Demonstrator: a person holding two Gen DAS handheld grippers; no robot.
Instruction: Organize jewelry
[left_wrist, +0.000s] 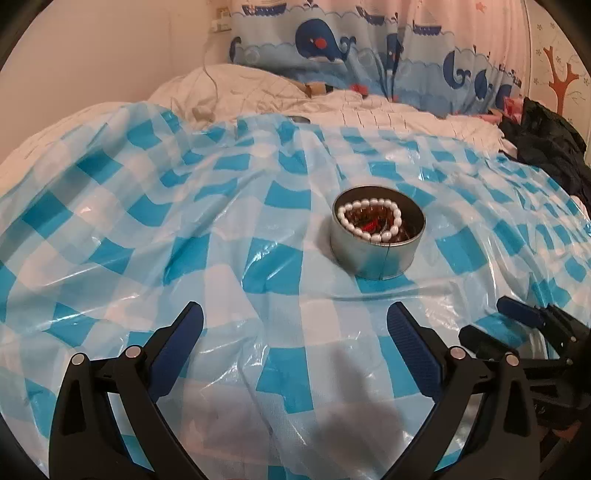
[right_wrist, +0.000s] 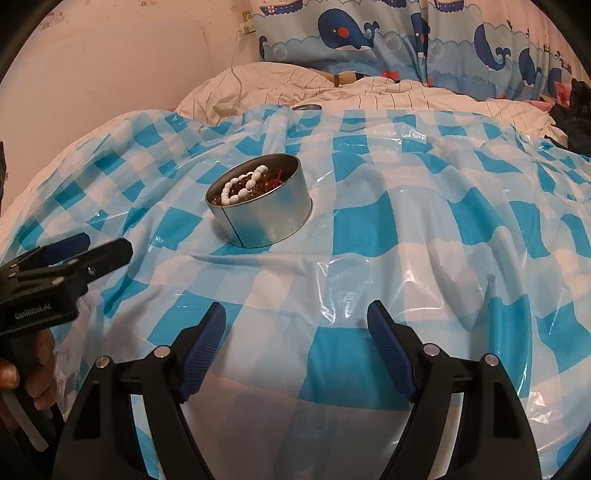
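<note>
A round metal tin (left_wrist: 369, 258) (right_wrist: 269, 221) stands on a blue-and-white checked plastic sheet (left_wrist: 221, 258) (right_wrist: 406, 221) spread over a bed. Inside lie a white bead bracelet (left_wrist: 348, 222) (right_wrist: 244, 183), brown beads and something red. My left gripper (left_wrist: 295, 314) (right_wrist: 110, 243) is open and empty, short of the tin and a little to its left. The right gripper (right_wrist: 297, 310) (left_wrist: 484, 321) is also open with nothing between its fingers, near the tin's right side. A hand holding the left gripper shows at the right wrist view's left edge.
A small metal object (left_wrist: 298, 119) (right_wrist: 306, 107), perhaps a lid, lies at the sheet's far edge. Beyond it are a white striped quilt (left_wrist: 388, 114), a whale-print curtain (right_wrist: 369, 37) and a charger cable (left_wrist: 210, 74). Dark clothing (left_wrist: 546, 147) is piled at the right.
</note>
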